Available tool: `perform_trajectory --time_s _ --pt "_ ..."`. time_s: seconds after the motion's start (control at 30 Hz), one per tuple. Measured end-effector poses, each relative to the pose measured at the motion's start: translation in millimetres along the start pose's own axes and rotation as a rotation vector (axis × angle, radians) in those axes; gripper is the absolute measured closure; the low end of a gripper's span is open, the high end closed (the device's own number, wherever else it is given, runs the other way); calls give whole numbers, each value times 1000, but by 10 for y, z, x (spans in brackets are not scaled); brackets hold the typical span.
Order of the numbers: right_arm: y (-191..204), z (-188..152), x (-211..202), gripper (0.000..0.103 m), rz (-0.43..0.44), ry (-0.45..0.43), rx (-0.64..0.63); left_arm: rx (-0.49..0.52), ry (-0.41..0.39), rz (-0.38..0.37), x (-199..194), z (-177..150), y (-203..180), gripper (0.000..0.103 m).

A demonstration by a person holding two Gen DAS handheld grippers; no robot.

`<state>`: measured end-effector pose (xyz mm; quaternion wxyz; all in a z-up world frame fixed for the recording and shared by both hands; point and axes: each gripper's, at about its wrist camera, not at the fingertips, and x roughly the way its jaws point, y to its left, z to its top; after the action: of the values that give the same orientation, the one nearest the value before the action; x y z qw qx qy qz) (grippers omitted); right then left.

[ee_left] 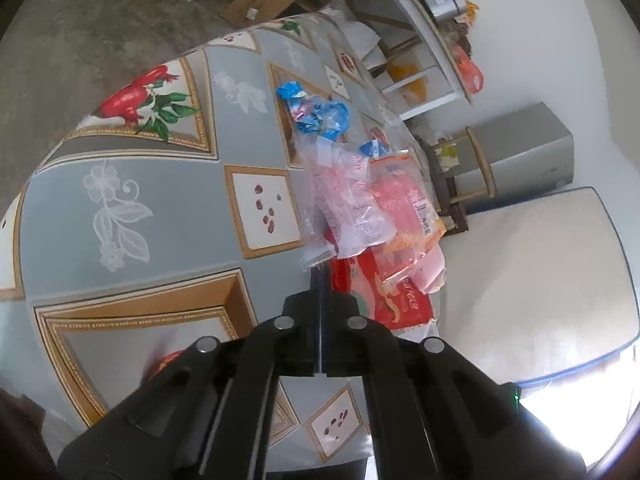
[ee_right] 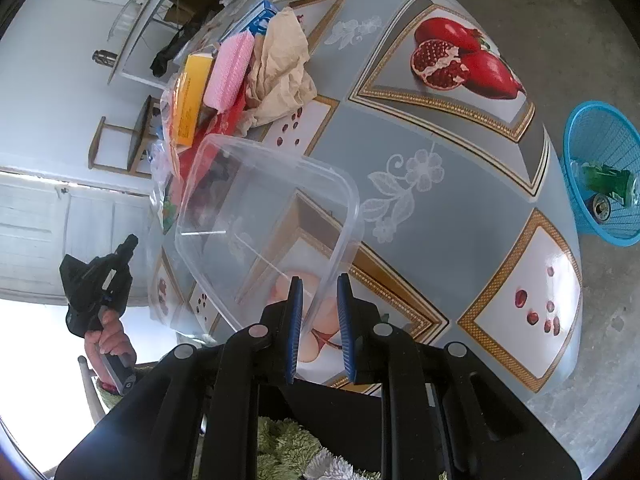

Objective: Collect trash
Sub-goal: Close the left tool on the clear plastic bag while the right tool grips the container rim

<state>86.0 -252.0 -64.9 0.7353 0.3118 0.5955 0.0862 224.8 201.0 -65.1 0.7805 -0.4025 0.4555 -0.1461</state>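
My left gripper (ee_left: 320,276) is shut, its tips against the edge of a clear plastic wrapper (ee_left: 344,200) in a pile of pink, orange and red wrappers (ee_left: 400,216); I cannot tell if it pinches it. Blue wrappers (ee_left: 316,110) lie beyond on the patterned tablecloth (ee_left: 160,208). My right gripper (ee_right: 320,284) holds a clear plastic container (ee_right: 264,216) by its rim, tilted above the table. The left gripper (ee_right: 100,280) shows in the right wrist view, held by a hand. A blue basket (ee_right: 600,168) with trash stands on the floor at right.
Crumpled beige paper (ee_right: 280,68), a pink cloth (ee_right: 230,68), a yellow box (ee_right: 192,100) and a blue box (ee_right: 260,16) lie on the table's far side. White shelves (ee_left: 432,60) and a grey cabinet (ee_left: 520,152) stand by the wall.
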Motion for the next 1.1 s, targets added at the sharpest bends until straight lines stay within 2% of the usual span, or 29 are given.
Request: perform_trajectory --time_s 0.03,0.07,0.13,0.17,0.3,0.53,0.67,0.73,0.83,0.9,0.93,1.1 --pt "1 -1 14 85 1 2 2 -13 4 -6 12 23 16 95" --pt "2 0 23 85 1 3 4 -35 10 -28 51 76 37 75" --pt "13 -5 30 85 1 1 6 -87 22 -55 145 152 109 47" --pt "21 -6 29 85 2 0 4 -125 37 -66 235 184 131 46" --pt "31 -3 24 84 0 -2 1 -246 114 -102 574 300 217 46" --pt "22 13 34 84 3 -1 6 -271 147 -80 851 375 117 48" --pt "16 18 33 84 6 0 6 -290 158 -45 919 402 118 70" --pt "10 20 36 84 8 1 7 -295 167 -42 934 392 138 76" --pt "5 28 53 84 11 3 11 -303 170 -49 956 384 165 79" --pt "6 31 54 84 11 2 11 -304 161 -53 959 391 163 84" --pt "3 29 53 84 12 1 11 -303 160 -57 945 386 160 91" --pt "5 30 40 84 12 0 11 -286 121 -69 851 345 150 98"
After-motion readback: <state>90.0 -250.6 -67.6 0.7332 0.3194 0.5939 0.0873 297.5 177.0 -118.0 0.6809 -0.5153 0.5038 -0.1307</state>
